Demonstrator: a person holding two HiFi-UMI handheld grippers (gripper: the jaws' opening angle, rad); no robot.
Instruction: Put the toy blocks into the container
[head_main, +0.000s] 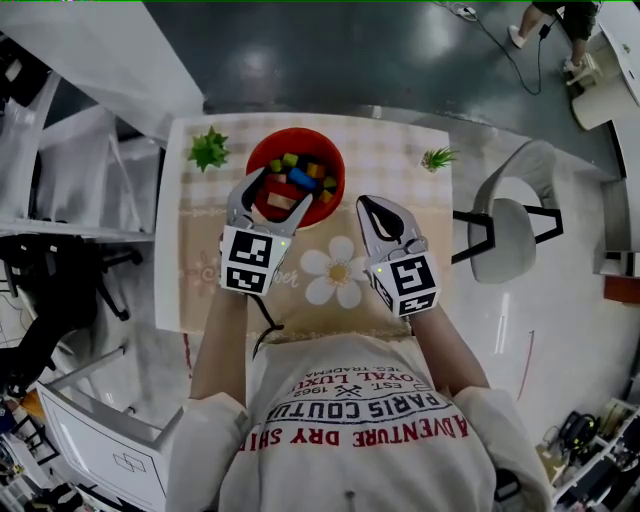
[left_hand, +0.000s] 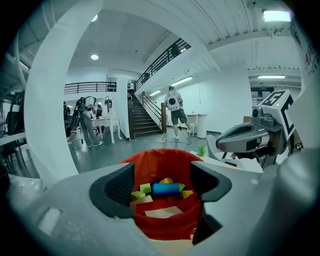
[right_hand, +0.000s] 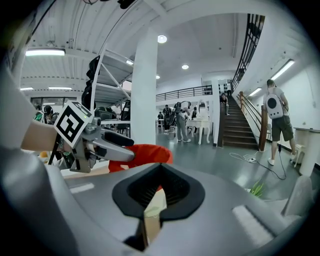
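Your left gripper (head_main: 272, 200) stands wide open and empty above the red container (head_main: 262, 152), where the toy blocks (head_main: 300, 178) lie. Your right gripper (head_main: 368, 208) is closed on nothing over the table (head_main: 400, 160). Judged: release stage. No block shows outside, so lift clear.

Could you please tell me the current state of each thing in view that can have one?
Red container: upright on the table, partly filled.
Toy blocks: lying inside the container.
Left hand-held gripper: open, nothing gripped, aimed at the container.
Right hand-held gripper: shut, empty, beside the container.
Small plants: upright at the table's far corners.
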